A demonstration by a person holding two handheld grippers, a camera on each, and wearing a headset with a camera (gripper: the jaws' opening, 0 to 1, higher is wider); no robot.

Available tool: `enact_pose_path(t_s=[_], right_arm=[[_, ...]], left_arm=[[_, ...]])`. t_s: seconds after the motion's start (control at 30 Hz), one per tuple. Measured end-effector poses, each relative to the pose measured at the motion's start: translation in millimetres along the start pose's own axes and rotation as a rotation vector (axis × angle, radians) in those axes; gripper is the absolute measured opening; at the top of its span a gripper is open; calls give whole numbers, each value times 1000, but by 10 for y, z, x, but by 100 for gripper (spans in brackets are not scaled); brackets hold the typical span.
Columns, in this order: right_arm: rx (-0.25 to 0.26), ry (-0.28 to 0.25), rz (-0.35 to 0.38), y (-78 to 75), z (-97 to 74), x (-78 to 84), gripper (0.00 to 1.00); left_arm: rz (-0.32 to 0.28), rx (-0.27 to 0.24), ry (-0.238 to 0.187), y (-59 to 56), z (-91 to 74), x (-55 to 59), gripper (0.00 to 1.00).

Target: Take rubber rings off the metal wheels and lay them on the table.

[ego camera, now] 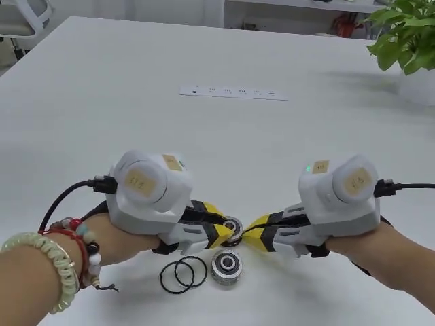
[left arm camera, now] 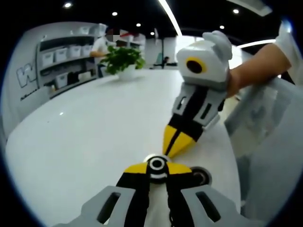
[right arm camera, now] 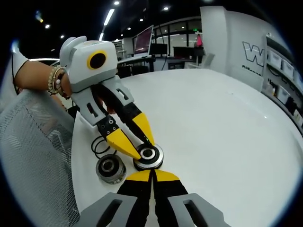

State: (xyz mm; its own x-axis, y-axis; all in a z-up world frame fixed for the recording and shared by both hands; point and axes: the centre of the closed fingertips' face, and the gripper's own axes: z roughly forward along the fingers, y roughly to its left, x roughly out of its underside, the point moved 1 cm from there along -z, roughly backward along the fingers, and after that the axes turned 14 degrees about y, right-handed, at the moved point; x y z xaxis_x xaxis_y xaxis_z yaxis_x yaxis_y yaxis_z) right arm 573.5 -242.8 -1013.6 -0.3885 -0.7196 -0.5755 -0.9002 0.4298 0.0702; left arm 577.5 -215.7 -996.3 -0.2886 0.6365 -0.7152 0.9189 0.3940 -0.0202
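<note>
My left gripper (ego camera: 224, 232) is shut on a small metal wheel (ego camera: 233, 227) just above the table, its yellow tips on either side of the hub (left arm camera: 157, 165). In the right gripper view the held wheel (right arm camera: 148, 155) has a dark rubber rim. My right gripper (ego camera: 251, 228) faces it from the right, jaws shut, tips (right arm camera: 151, 175) touching the wheel's edge; whether they pinch the ring I cannot tell. A second wheel (ego camera: 226, 266) lies flat on the table below the tips. Two loose black rubber rings (ego camera: 183, 274) lie overlapping to its left.
A white power strip (ego camera: 233, 92) lies across the middle of the white table (ego camera: 136, 102). A green plant (ego camera: 404, 34) stands at the far right corner. The person's wrist with bead bracelets (ego camera: 68, 255) rests at the near left edge.
</note>
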Motion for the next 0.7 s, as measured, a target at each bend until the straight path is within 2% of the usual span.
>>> enact_pose_path(t_s=[0.1, 0.2, 0.27, 0.3, 0.37, 0.43, 0.5, 0.53, 0.57, 0.7], right_arm=[[6, 1, 14, -22, 0, 1, 1], [1, -7, 43, -52, -17, 12, 10], [-45, -33, 70, 15, -10, -24, 21], [-39, -32, 61, 23, -3, -31, 25], [-8, -39, 18, 34, 23, -81, 25], [-13, -44, 24, 80, 70, -96, 27], [16, -9, -7, 72, 129, -46, 26], [21, -50, -43, 83, 99, -136, 25], [11, -33, -10, 105, 85, -99, 25], [6, -50, 2, 82, 47, -117, 23]], left_arm=[[1, 0, 0, 0, -1, 1, 13], [1, 2, -1, 1, -2, 3, 13], [1, 2, -1, 0, -1, 2, 13], [2, 3, -1, -1, -1, 2, 13], [2, 3, -1, -1, -1, 2, 13], [2, 3, -2, -4, -2, 0, 13], [3, 3, -2, -4, -1, -1, 13], [3, 3, -2, -6, 1, -2, 13], [3, 3, -2, -6, 2, -2, 13], [4, 4, -3, -7, 5, -4, 13]])
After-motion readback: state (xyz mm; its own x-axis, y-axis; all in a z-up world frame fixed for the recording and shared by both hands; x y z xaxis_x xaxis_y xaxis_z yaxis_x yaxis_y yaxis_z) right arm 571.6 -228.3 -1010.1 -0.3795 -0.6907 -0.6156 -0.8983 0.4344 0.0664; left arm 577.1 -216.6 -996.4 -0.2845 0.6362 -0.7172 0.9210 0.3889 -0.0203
